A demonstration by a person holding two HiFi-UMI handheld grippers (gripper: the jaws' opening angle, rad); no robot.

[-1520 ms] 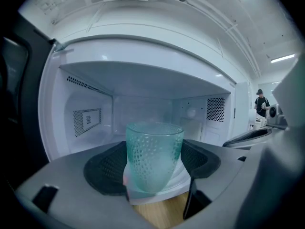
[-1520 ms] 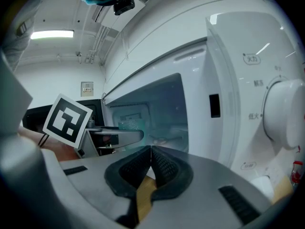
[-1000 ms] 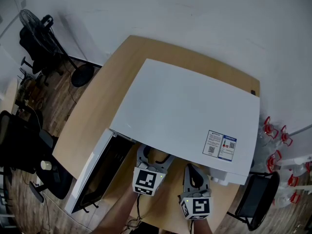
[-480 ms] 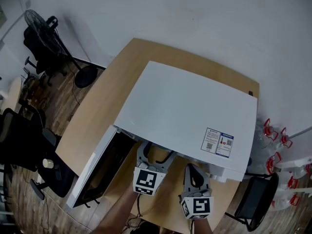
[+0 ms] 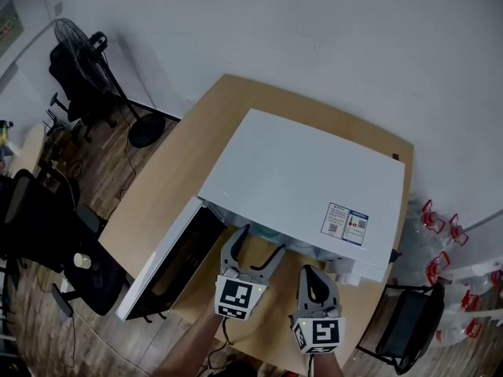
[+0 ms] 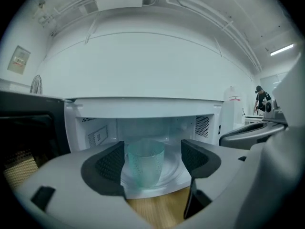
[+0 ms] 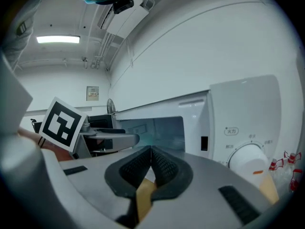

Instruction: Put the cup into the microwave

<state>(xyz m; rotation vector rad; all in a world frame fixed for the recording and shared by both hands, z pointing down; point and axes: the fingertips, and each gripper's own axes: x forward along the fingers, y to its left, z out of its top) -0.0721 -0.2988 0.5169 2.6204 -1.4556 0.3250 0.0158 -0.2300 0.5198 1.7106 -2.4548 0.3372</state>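
we are holding the left gripper (image 5: 261,242) wide apart and empty before the cup (image 6: 145,163) standing upright inside the open microwave (image 5: 306,187); on the right gripper (image 7: 151,163) the jaws are pressing together, empty.

A white wall (image 5: 314,22) stands behind a light wooden table (image 5: 169,171) on a dark plank floor (image 5: 82,167). A black fan (image 5: 78,38) and 1 office chair (image 5: 35,230) stand at the left, a second chair (image 5: 410,324) at the right. A strip light (image 7: 57,39) glows on the ceiling.

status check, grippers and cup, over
Left gripper open, right gripper shut, empty. Cup upright inside microwave. Door open, nothing in the way.
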